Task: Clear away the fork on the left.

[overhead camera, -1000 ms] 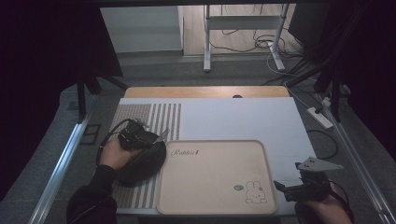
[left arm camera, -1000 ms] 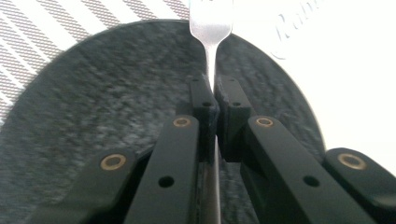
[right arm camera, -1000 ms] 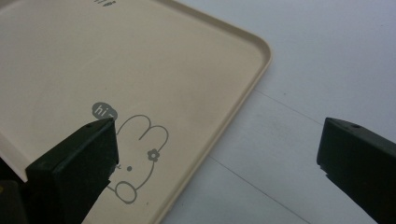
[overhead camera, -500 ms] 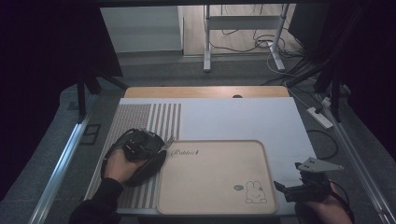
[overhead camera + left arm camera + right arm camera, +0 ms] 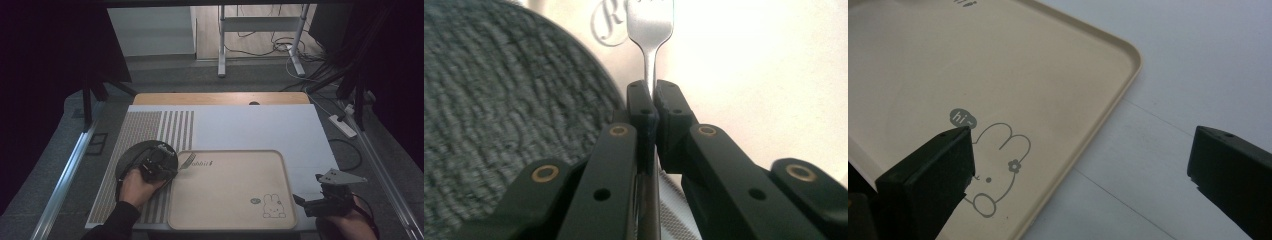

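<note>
The work surface is a white table mat (image 5: 250, 127) with a panel of grey stripes and dots at its left side, laid on a wooden table in a dim room with cables on the floor behind. A beige rectangular plastic tray (image 5: 230, 192) with rounded corners sits at the near centre of the mat; it carries a rabbit drawing at its near right corner and script lettering at its far left corner. A dark grey round woven placemat (image 5: 131, 152) lies just beside the tray's left edge. The left gripper (image 5: 172, 167) is positioned over the placemat's right side, its jaws clamped together on the handle of a silver metal fork (image 5: 650, 30). The fork's tines project past the jaw tips over the tray's far left corner, at the lettering; whether the tines touch the tray surface cannot be determined. The right gripper (image 5: 300, 200) sits at the tray's near right corner, its jaws wide apart with nothing between them, one jaw above the rabbit drawing and the other above the white mat.
</note>
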